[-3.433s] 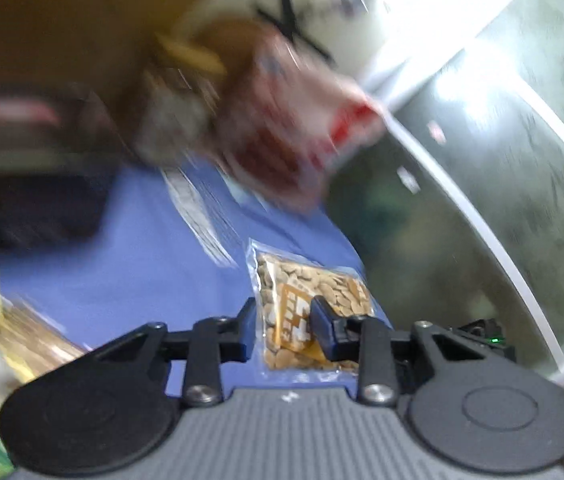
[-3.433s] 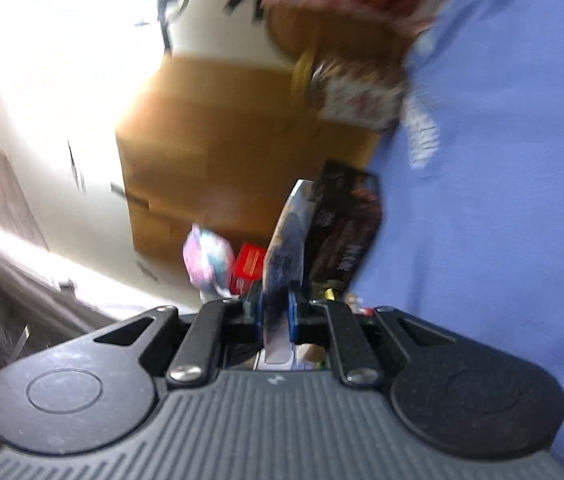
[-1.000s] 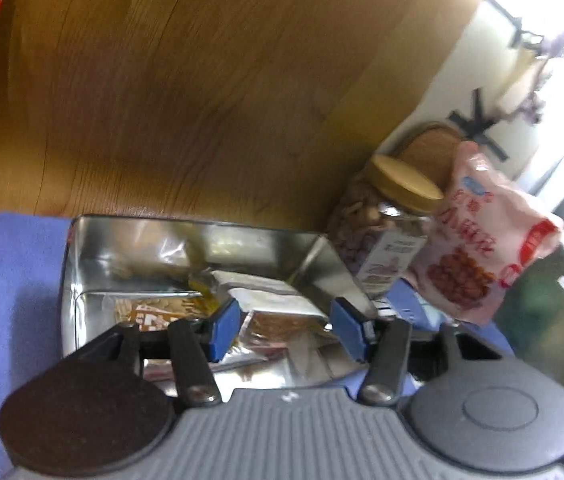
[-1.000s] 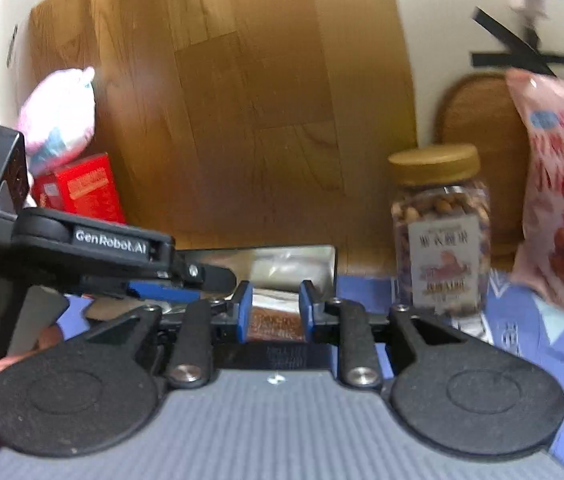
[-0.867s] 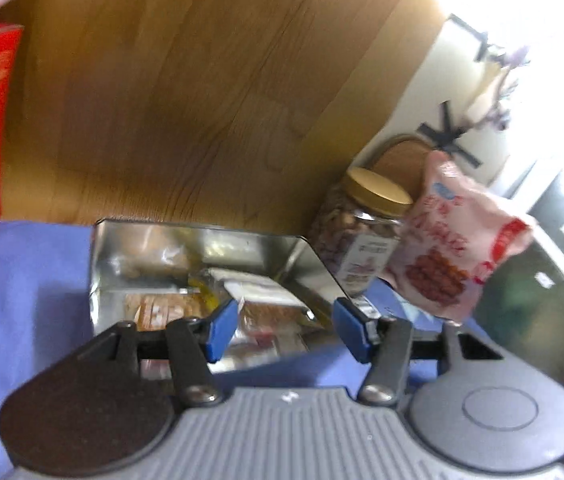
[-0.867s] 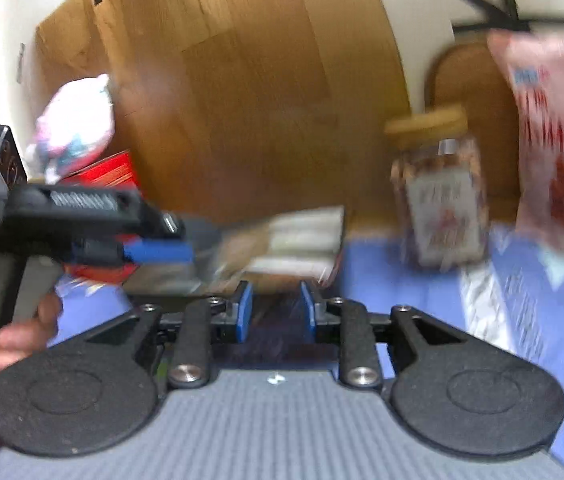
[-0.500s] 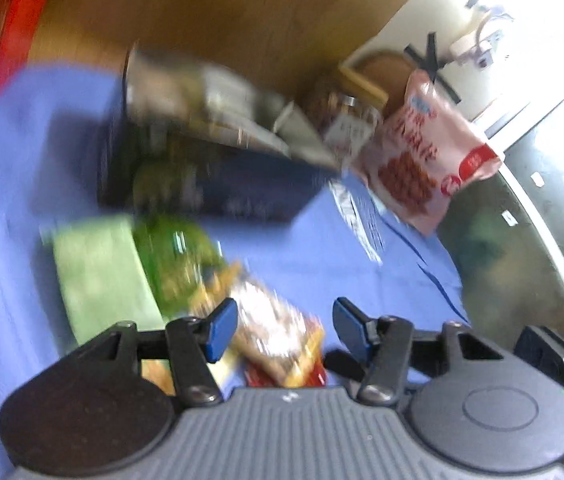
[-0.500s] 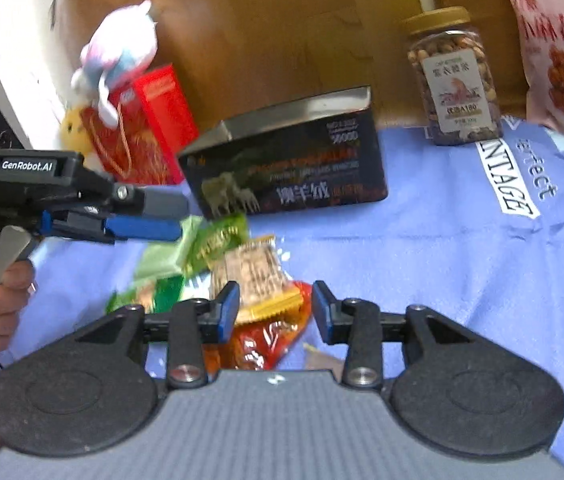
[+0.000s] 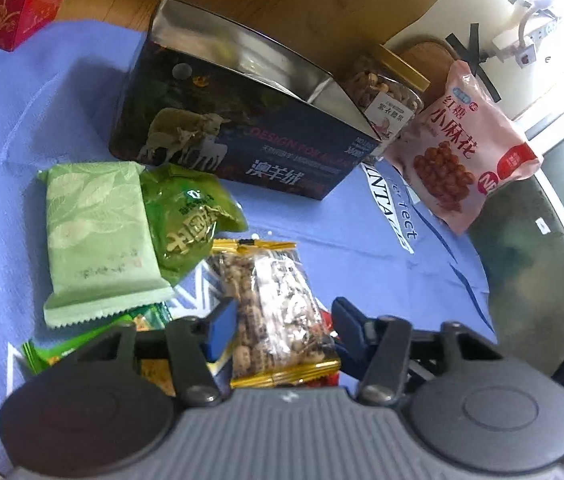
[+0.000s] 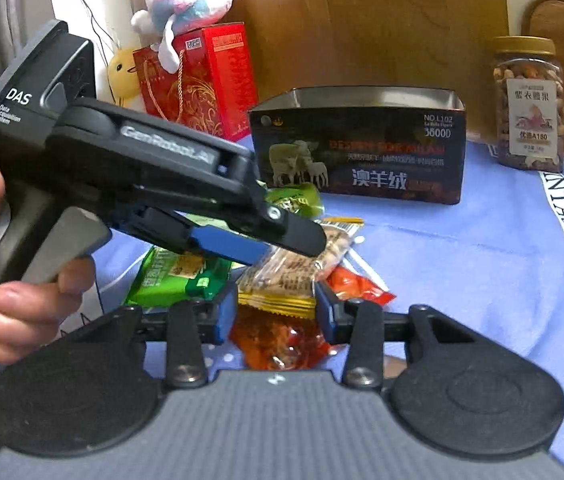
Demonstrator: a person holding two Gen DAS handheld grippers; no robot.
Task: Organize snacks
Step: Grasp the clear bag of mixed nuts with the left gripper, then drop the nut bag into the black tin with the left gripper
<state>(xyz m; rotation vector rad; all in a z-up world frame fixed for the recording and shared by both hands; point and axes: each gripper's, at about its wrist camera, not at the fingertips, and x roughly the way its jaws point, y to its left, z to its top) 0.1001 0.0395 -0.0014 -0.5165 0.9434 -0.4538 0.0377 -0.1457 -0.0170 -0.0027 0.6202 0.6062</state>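
Both tools have pulled back from the tin (image 9: 242,136) to the snack pile on the blue cloth (image 9: 354,240). The left tool (image 9: 282,320) and right tool (image 10: 276,308) now gape wide, empty, around the peanut packet (image 9: 274,304).

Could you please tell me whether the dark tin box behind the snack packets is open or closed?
Open. The tin box has no lid on it, and its shiny inner walls show from above.

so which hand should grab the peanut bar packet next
Left, probably. The left gripper is open with its fingers straddling the peanut bar packet. The right gripper is open too, but sits behind the packet's end, nearer the red packet.
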